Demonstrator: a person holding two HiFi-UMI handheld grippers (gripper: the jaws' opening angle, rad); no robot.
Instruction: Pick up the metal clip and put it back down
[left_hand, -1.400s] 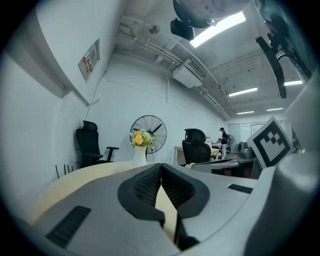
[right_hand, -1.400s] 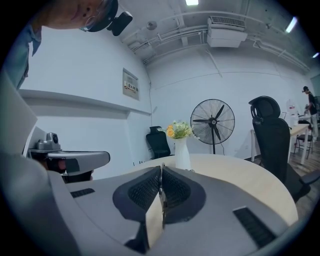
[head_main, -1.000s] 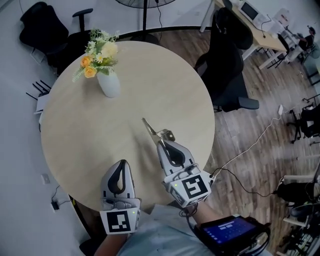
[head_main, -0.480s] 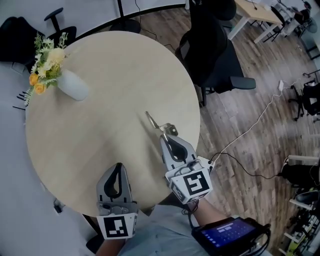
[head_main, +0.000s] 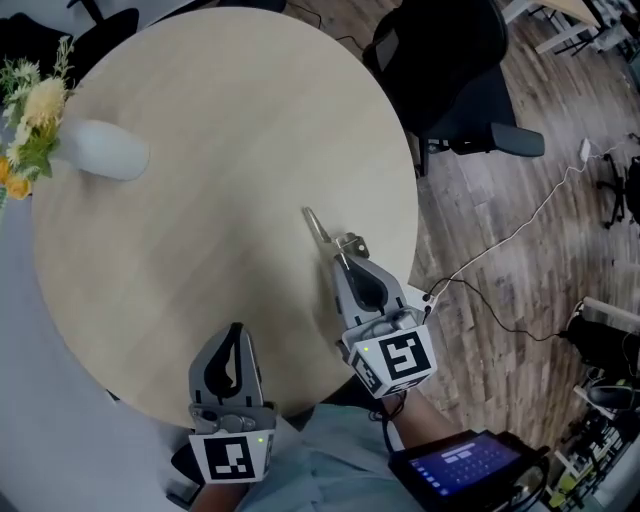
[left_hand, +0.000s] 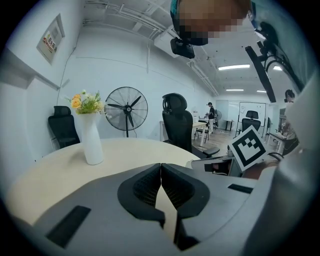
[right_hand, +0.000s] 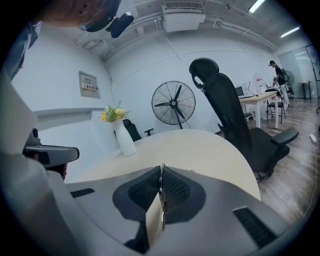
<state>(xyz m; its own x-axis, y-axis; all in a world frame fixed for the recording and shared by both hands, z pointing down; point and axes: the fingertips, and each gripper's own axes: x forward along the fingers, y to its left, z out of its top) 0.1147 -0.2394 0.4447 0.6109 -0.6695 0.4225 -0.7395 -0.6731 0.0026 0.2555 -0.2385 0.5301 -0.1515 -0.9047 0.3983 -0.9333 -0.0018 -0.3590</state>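
The right gripper (head_main: 348, 262) has its jaws pressed together on the metal clip (head_main: 320, 228), whose thin arm sticks out ahead of the jaw tips over the round worktop (head_main: 200, 220). The left gripper (head_main: 235, 338) sits to its left near the worktop's edge, jaws together with nothing between them. A white vase (head_main: 102, 150) with flowers stands far ahead, to the left.

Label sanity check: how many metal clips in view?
1: the metal clip, clamped in the right gripper, at the table's right side. No other shows.
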